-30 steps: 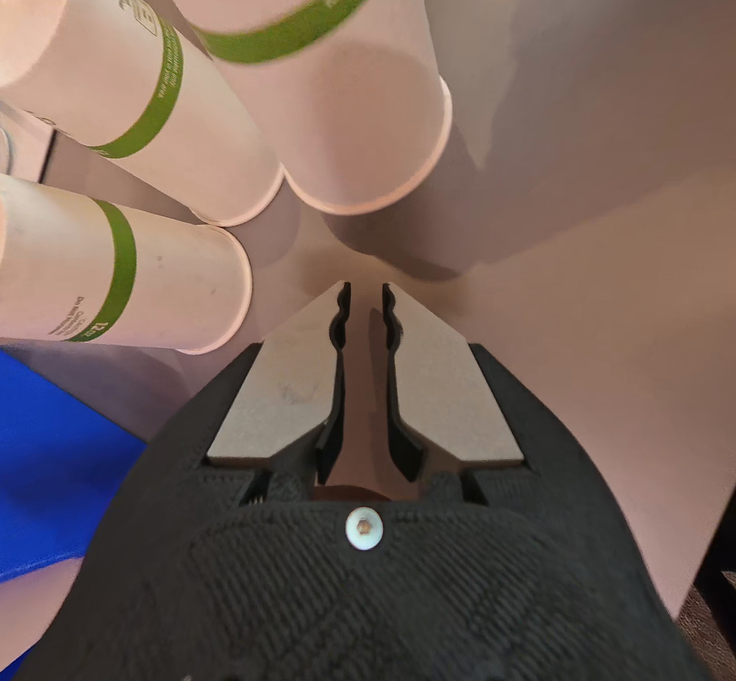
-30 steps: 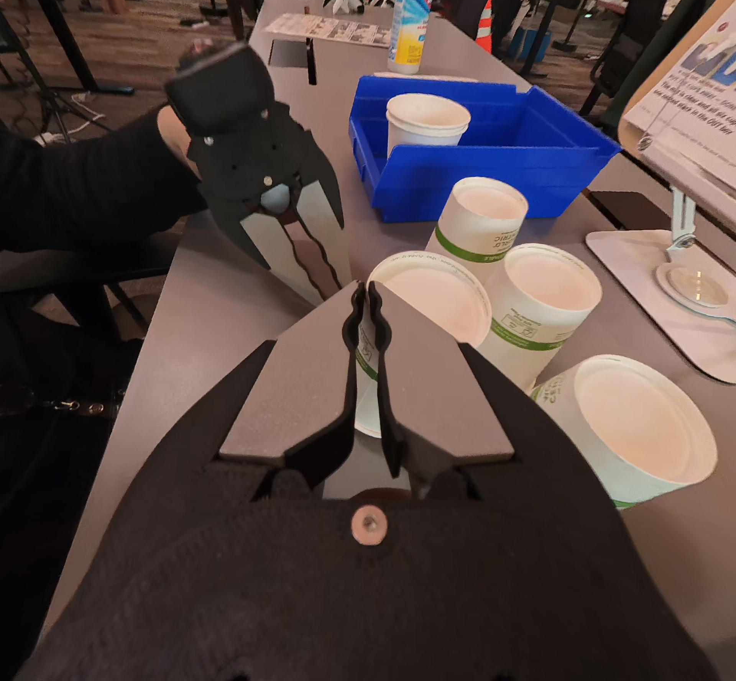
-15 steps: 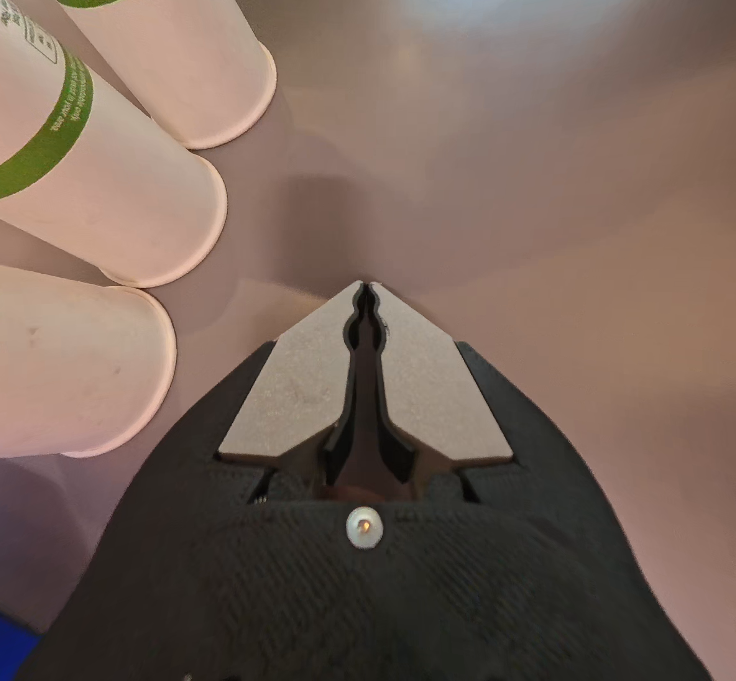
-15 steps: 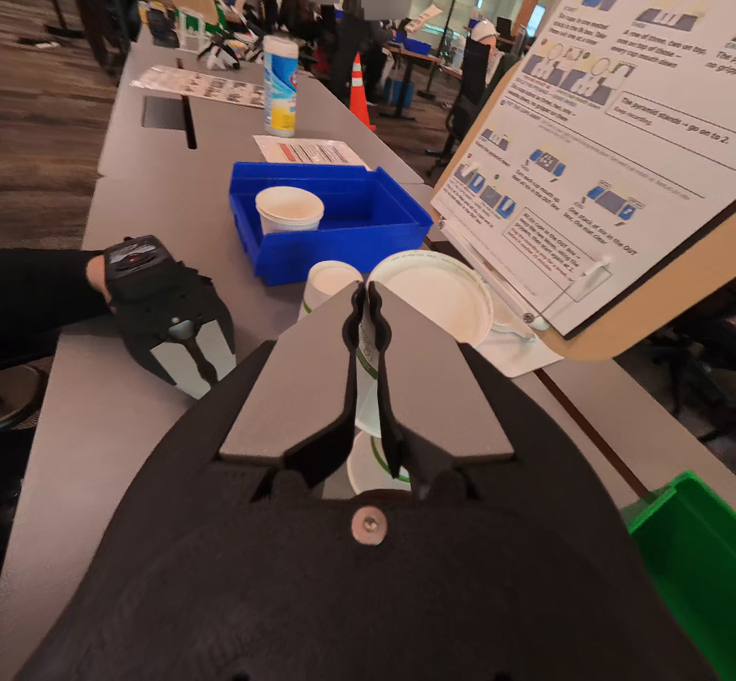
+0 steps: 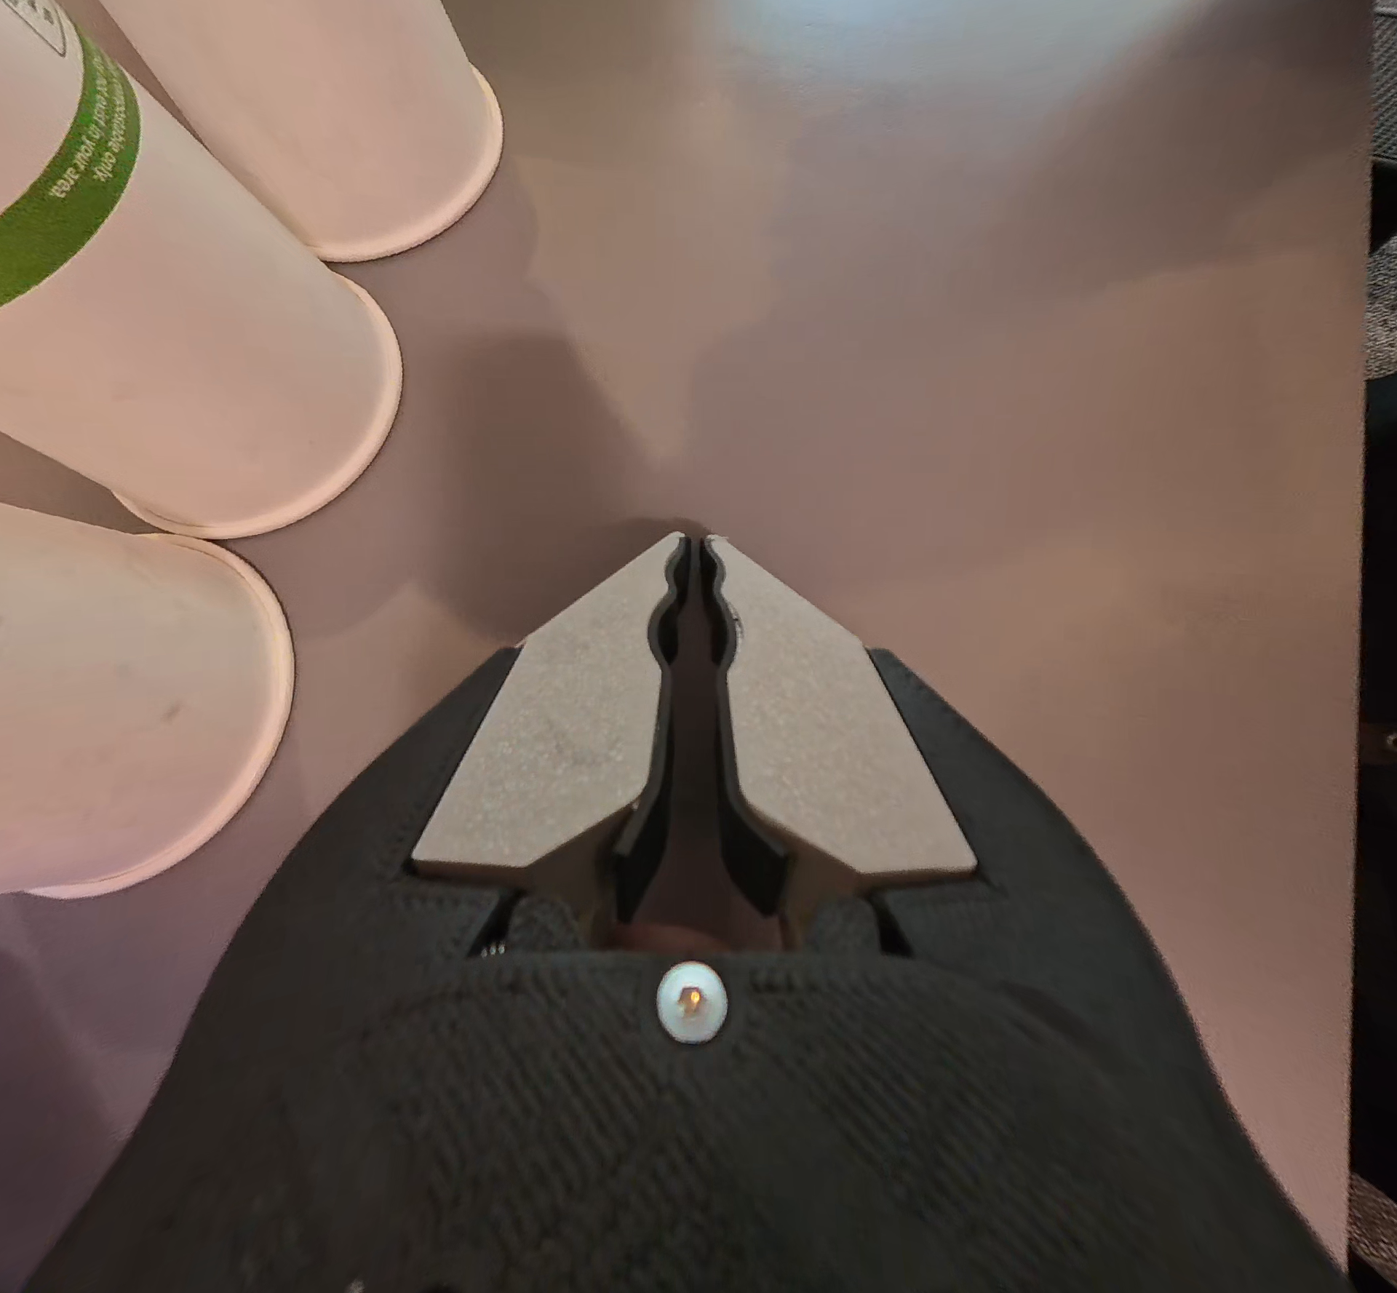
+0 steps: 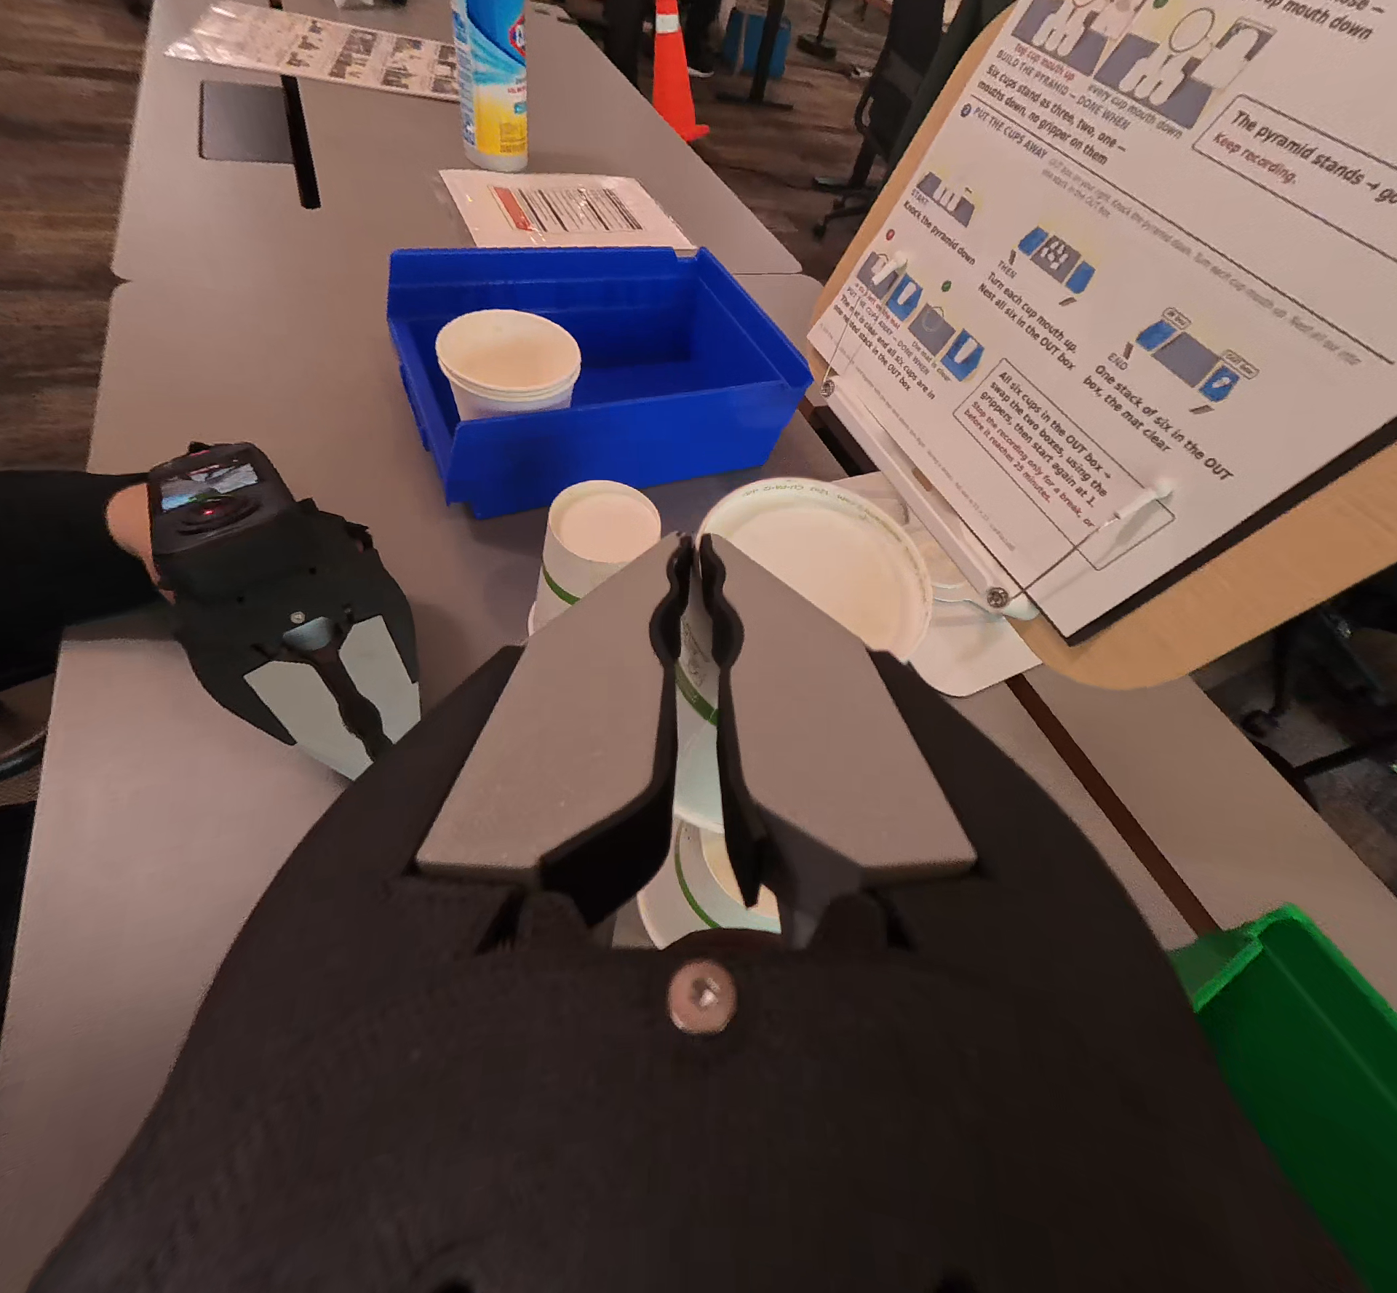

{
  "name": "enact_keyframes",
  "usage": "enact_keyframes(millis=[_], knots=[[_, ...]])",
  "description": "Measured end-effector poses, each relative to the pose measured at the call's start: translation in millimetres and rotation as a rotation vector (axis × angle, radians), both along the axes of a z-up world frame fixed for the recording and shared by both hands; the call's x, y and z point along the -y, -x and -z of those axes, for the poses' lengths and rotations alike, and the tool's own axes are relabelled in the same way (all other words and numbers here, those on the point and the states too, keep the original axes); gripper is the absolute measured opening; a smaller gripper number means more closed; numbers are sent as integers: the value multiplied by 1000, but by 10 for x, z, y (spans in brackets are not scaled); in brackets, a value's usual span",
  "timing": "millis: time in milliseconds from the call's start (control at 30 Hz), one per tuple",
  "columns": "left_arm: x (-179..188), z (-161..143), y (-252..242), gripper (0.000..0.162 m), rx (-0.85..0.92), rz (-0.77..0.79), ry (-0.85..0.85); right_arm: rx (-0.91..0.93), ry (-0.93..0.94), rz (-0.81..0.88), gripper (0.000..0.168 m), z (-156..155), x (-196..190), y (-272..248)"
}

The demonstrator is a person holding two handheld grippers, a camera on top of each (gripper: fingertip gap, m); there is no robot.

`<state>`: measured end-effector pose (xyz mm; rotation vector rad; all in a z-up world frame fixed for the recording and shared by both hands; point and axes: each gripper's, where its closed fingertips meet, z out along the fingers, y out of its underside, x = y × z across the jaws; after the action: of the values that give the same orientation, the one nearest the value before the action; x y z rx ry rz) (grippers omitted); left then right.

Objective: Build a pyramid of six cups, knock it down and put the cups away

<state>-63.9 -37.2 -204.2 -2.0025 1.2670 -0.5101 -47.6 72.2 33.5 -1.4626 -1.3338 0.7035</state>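
Right tool (image 6: 695, 554) has lifted its pinched cup (image 6: 820, 561) above the row.

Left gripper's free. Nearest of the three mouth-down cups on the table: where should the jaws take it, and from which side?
Probably the side wall of the nearest cup, coming in level from the open table side. It stands mouth down, so no rim to pinch. The left gripper must open first.

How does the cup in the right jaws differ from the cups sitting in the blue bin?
The held cup hangs in the air, clamped by its wall in the right gripper; the nested cups rest in the blue bin, ungripped. The held cup is single and tilted, its flat end toward the camera; the binned ones form an upright stack, mouth up. Both are white paper.
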Motion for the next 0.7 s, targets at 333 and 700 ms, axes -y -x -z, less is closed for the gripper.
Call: enact_keyframes(millis=[333, 700], knots=[[-1, -3, 3, 0, -5, 0, -9, 45, -3, 24, 0, 160, -53, 56], [-1, -2, 5, 0, -6, 0, -13, 31, 50, 36, 0, 259, -182, 51]])
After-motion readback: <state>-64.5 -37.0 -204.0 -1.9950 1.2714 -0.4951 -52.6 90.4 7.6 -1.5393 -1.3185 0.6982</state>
